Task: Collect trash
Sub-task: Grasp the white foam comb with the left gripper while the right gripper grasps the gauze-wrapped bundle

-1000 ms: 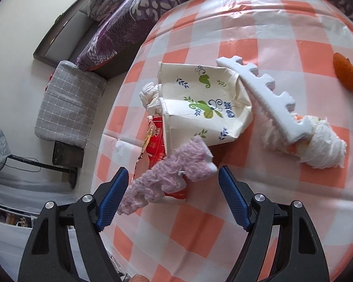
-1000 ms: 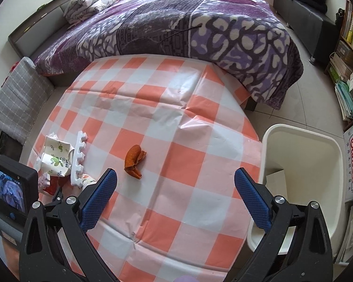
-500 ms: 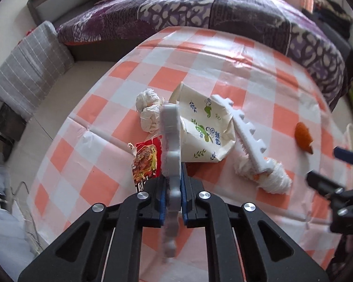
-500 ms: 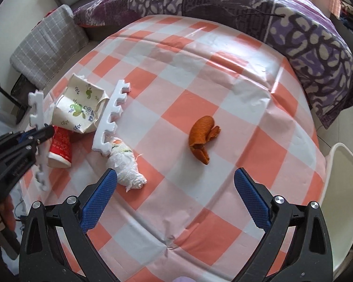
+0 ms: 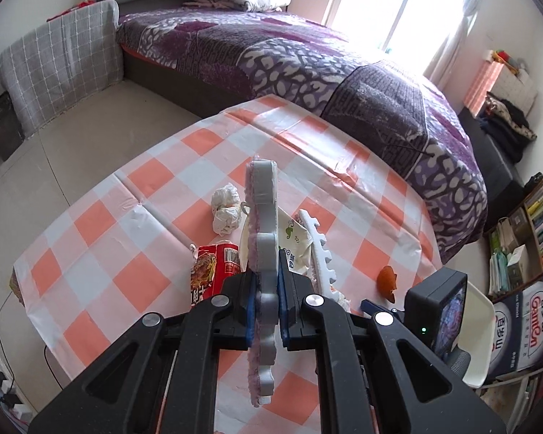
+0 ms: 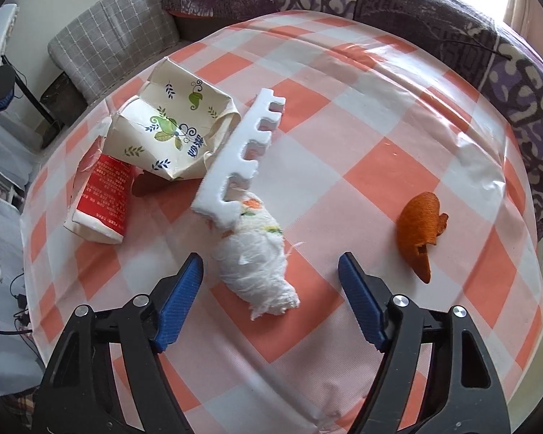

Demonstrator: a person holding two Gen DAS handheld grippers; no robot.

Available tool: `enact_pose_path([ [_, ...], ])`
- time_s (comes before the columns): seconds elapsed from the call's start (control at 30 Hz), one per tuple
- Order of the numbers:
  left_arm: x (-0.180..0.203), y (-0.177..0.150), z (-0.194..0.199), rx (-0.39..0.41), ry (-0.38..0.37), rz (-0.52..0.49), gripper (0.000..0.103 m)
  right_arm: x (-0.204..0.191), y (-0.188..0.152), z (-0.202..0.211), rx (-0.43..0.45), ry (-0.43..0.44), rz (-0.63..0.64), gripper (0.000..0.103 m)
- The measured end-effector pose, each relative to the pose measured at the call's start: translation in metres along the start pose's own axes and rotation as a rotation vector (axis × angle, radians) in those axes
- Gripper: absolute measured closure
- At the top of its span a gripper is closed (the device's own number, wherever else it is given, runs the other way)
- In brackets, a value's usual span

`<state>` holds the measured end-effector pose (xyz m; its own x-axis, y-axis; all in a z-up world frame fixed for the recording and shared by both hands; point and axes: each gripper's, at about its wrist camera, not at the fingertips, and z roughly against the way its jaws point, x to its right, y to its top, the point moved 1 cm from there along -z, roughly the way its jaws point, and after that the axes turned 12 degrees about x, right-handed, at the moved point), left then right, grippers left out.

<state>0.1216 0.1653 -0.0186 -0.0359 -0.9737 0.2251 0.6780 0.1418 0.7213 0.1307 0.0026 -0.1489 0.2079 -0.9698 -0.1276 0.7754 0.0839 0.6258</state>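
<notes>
My left gripper (image 5: 266,303) is shut on a notched foam strip with pink fuzz (image 5: 262,238), held upright above the checked table (image 5: 155,181). My right gripper (image 6: 269,300) is open just above a crumpled white tissue wad (image 6: 257,260). Beside the wad lie a white notched foam strip (image 6: 240,159), a crushed paper cup (image 6: 170,126), a red snack packet (image 6: 103,199) and an orange peel (image 6: 420,228). The left wrist view also shows a crumpled tissue (image 5: 226,209), the red packet (image 5: 213,271) and the peel (image 5: 387,278).
A white bin (image 5: 478,329) stands off the table's right side next to a printed carton (image 5: 525,322). A bed with a purple cover (image 5: 307,61) lies beyond the table. A grey checked cushion (image 5: 61,61) leans at the left. Bookshelves (image 5: 539,224) line the right wall.
My left gripper has closed on the pink-fuzz foam strip and lifted it off the table. My right gripper has moved left and down to the tissue wad, still open.
</notes>
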Motion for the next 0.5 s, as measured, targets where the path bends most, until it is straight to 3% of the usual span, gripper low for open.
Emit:
enact_pose_path([
  [0.13,0.003,0.001,0.01,0.017,0.001,-0.01,0.093,-0.004,0.003,-0.002,0.0,0.021,-0.016,0.03],
  [0.17,0.002,0.001,0.012,0.02,0.001,-0.005,0.093,-0.004,0.004,-0.003,-0.003,0.009,-0.006,0.038],
  [0.2,0.002,0.001,0.014,0.024,0.001,0.002,0.093,-0.005,0.004,-0.004,-0.003,-0.01,0.005,0.054],
  [0.27,0.002,0.001,0.017,0.03,0.001,0.01,0.093,-0.004,0.005,-0.004,-0.003,-0.003,-0.008,0.071],
  [0.5,-0.002,0.005,0.019,0.058,0.015,0.052,0.093,-0.006,0.017,0.021,0.057,0.052,-0.052,0.072],
])
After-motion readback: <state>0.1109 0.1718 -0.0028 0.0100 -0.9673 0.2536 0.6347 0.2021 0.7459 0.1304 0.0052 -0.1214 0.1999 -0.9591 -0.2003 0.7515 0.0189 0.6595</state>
